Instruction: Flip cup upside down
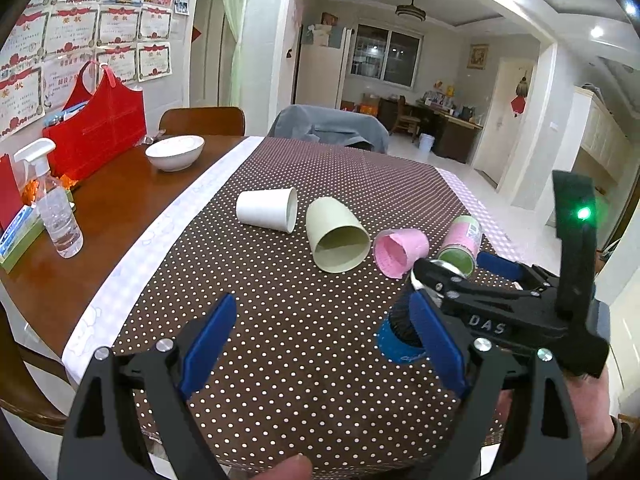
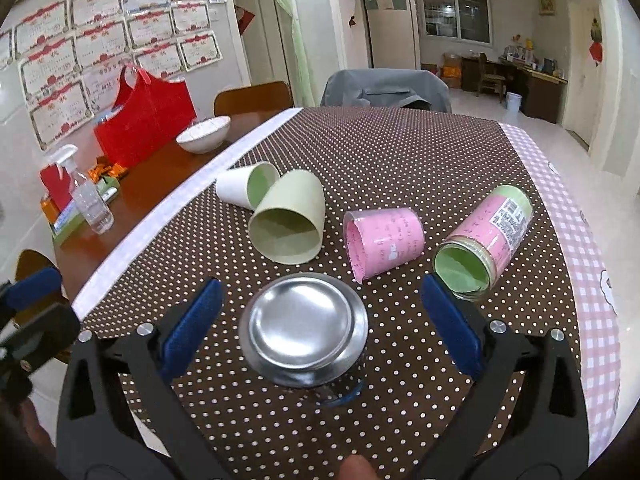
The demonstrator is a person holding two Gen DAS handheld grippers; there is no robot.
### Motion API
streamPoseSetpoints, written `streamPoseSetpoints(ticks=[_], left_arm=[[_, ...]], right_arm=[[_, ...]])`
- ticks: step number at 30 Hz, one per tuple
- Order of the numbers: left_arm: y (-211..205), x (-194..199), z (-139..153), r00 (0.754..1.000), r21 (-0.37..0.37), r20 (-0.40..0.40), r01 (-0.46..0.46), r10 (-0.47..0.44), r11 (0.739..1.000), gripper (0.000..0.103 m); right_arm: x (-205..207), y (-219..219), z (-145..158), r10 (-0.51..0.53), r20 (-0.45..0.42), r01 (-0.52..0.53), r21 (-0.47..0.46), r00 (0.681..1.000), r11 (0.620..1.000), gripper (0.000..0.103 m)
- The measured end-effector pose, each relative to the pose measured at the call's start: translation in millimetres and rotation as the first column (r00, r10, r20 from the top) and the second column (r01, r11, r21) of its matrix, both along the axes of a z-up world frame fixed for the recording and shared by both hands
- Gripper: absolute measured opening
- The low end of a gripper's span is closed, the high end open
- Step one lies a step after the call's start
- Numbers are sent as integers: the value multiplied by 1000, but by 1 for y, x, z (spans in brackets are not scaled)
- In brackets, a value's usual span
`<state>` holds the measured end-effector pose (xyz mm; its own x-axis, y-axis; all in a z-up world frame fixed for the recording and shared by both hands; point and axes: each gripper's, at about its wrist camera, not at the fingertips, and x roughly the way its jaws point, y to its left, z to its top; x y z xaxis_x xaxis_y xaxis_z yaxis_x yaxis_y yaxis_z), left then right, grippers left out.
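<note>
Left wrist view: my left tool point(image 1: 320, 344) hangs released over the dotted bench point(image 1: 280, 184), nothing between its pads. To its right stands a blue-and-black cup point(image 1: 400, 340), mouth down, with my right tool point(image 1: 436, 300) spread around it.

Right wrist view: right tool point(image 2: 320, 328) released, fingers either side of the cup's steel base point(image 2: 306, 326), apparently not touching. One cup judged flipped. Still on their sides: white cup point(image 2: 244, 188), green cup point(image 2: 290, 216), pink cup point(image 2: 382, 240), labelled jar point(image 2: 486, 240). Next: lift clear, then approach the pink cup, gripping across its wall.
</note>
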<state>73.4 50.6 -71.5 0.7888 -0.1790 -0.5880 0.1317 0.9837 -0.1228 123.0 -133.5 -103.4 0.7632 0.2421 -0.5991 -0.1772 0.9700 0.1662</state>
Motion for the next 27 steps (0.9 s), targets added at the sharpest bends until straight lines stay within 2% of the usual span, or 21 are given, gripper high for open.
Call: streamPoseSetpoints(ticks=[18,27], left_arm=[[-29,-40,38,993,61,113,18,-25,998,87],[-36,-62,62,983,79,181,3,-17,997,87]], right_arm=[[-46,-53,45,-124,4,123,85,992,989,97],[-89,-63,78,-186,89,180,73,979,981,97]])
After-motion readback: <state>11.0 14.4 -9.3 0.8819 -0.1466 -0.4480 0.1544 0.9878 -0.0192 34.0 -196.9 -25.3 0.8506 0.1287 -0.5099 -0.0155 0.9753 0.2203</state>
